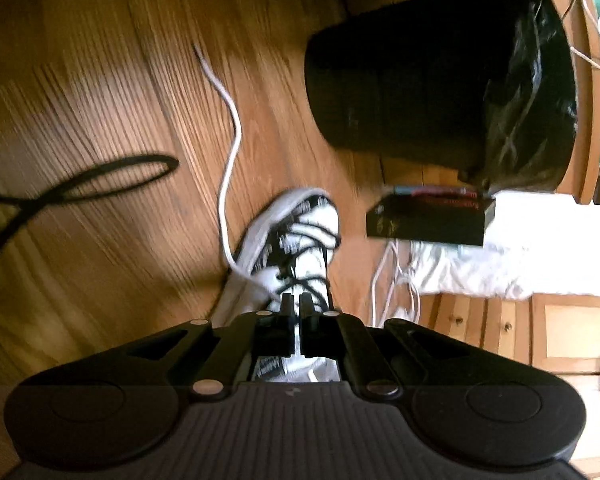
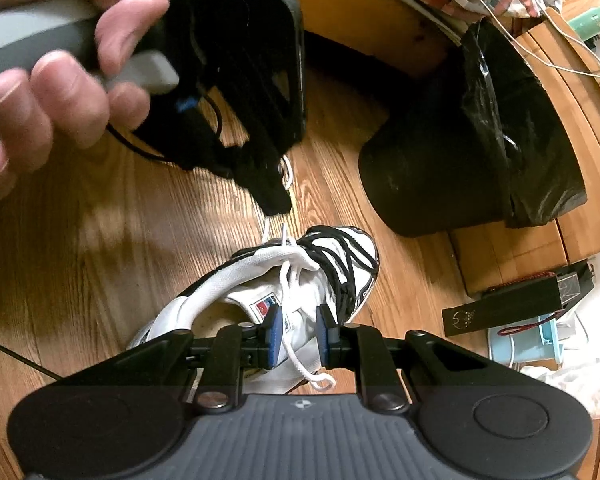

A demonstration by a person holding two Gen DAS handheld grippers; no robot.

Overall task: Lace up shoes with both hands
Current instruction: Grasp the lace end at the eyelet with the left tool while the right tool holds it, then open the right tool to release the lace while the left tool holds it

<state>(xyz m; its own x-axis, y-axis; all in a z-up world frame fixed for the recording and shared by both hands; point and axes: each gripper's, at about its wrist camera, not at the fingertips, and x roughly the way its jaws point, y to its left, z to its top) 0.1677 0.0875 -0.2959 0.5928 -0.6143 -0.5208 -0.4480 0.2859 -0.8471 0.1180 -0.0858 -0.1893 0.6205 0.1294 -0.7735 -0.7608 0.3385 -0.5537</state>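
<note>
my left claw [image 1: 297, 307] is pinched together on the white lace [image 1: 229, 148], which shows as a thin white strip between its fingers and runs from the shoe [image 1: 296, 236] out across the wood floor [image 1: 100, 80] to a loose tip. in the right wrist view the same claw [image 2: 277, 207] hangs just above the shoe's [image 2: 300, 276] collar, gripped by a hand [image 2: 56, 68]. my right claw [image 2: 298, 334] stands apart over the shoe's opening; the other white lace end [image 2: 300, 360] passes between its blue pads [image 2: 275, 334] without either pad pressing it, and curls below them. the shoe is white with black laces crossing its front and stands on the floor, toe pointing toward a black bin [image 2: 460, 152]. a black box [image 2: 512, 308] lies to the right of the shoe. a black cable [image 1: 100, 176] loops on the floor to the left.
</note>
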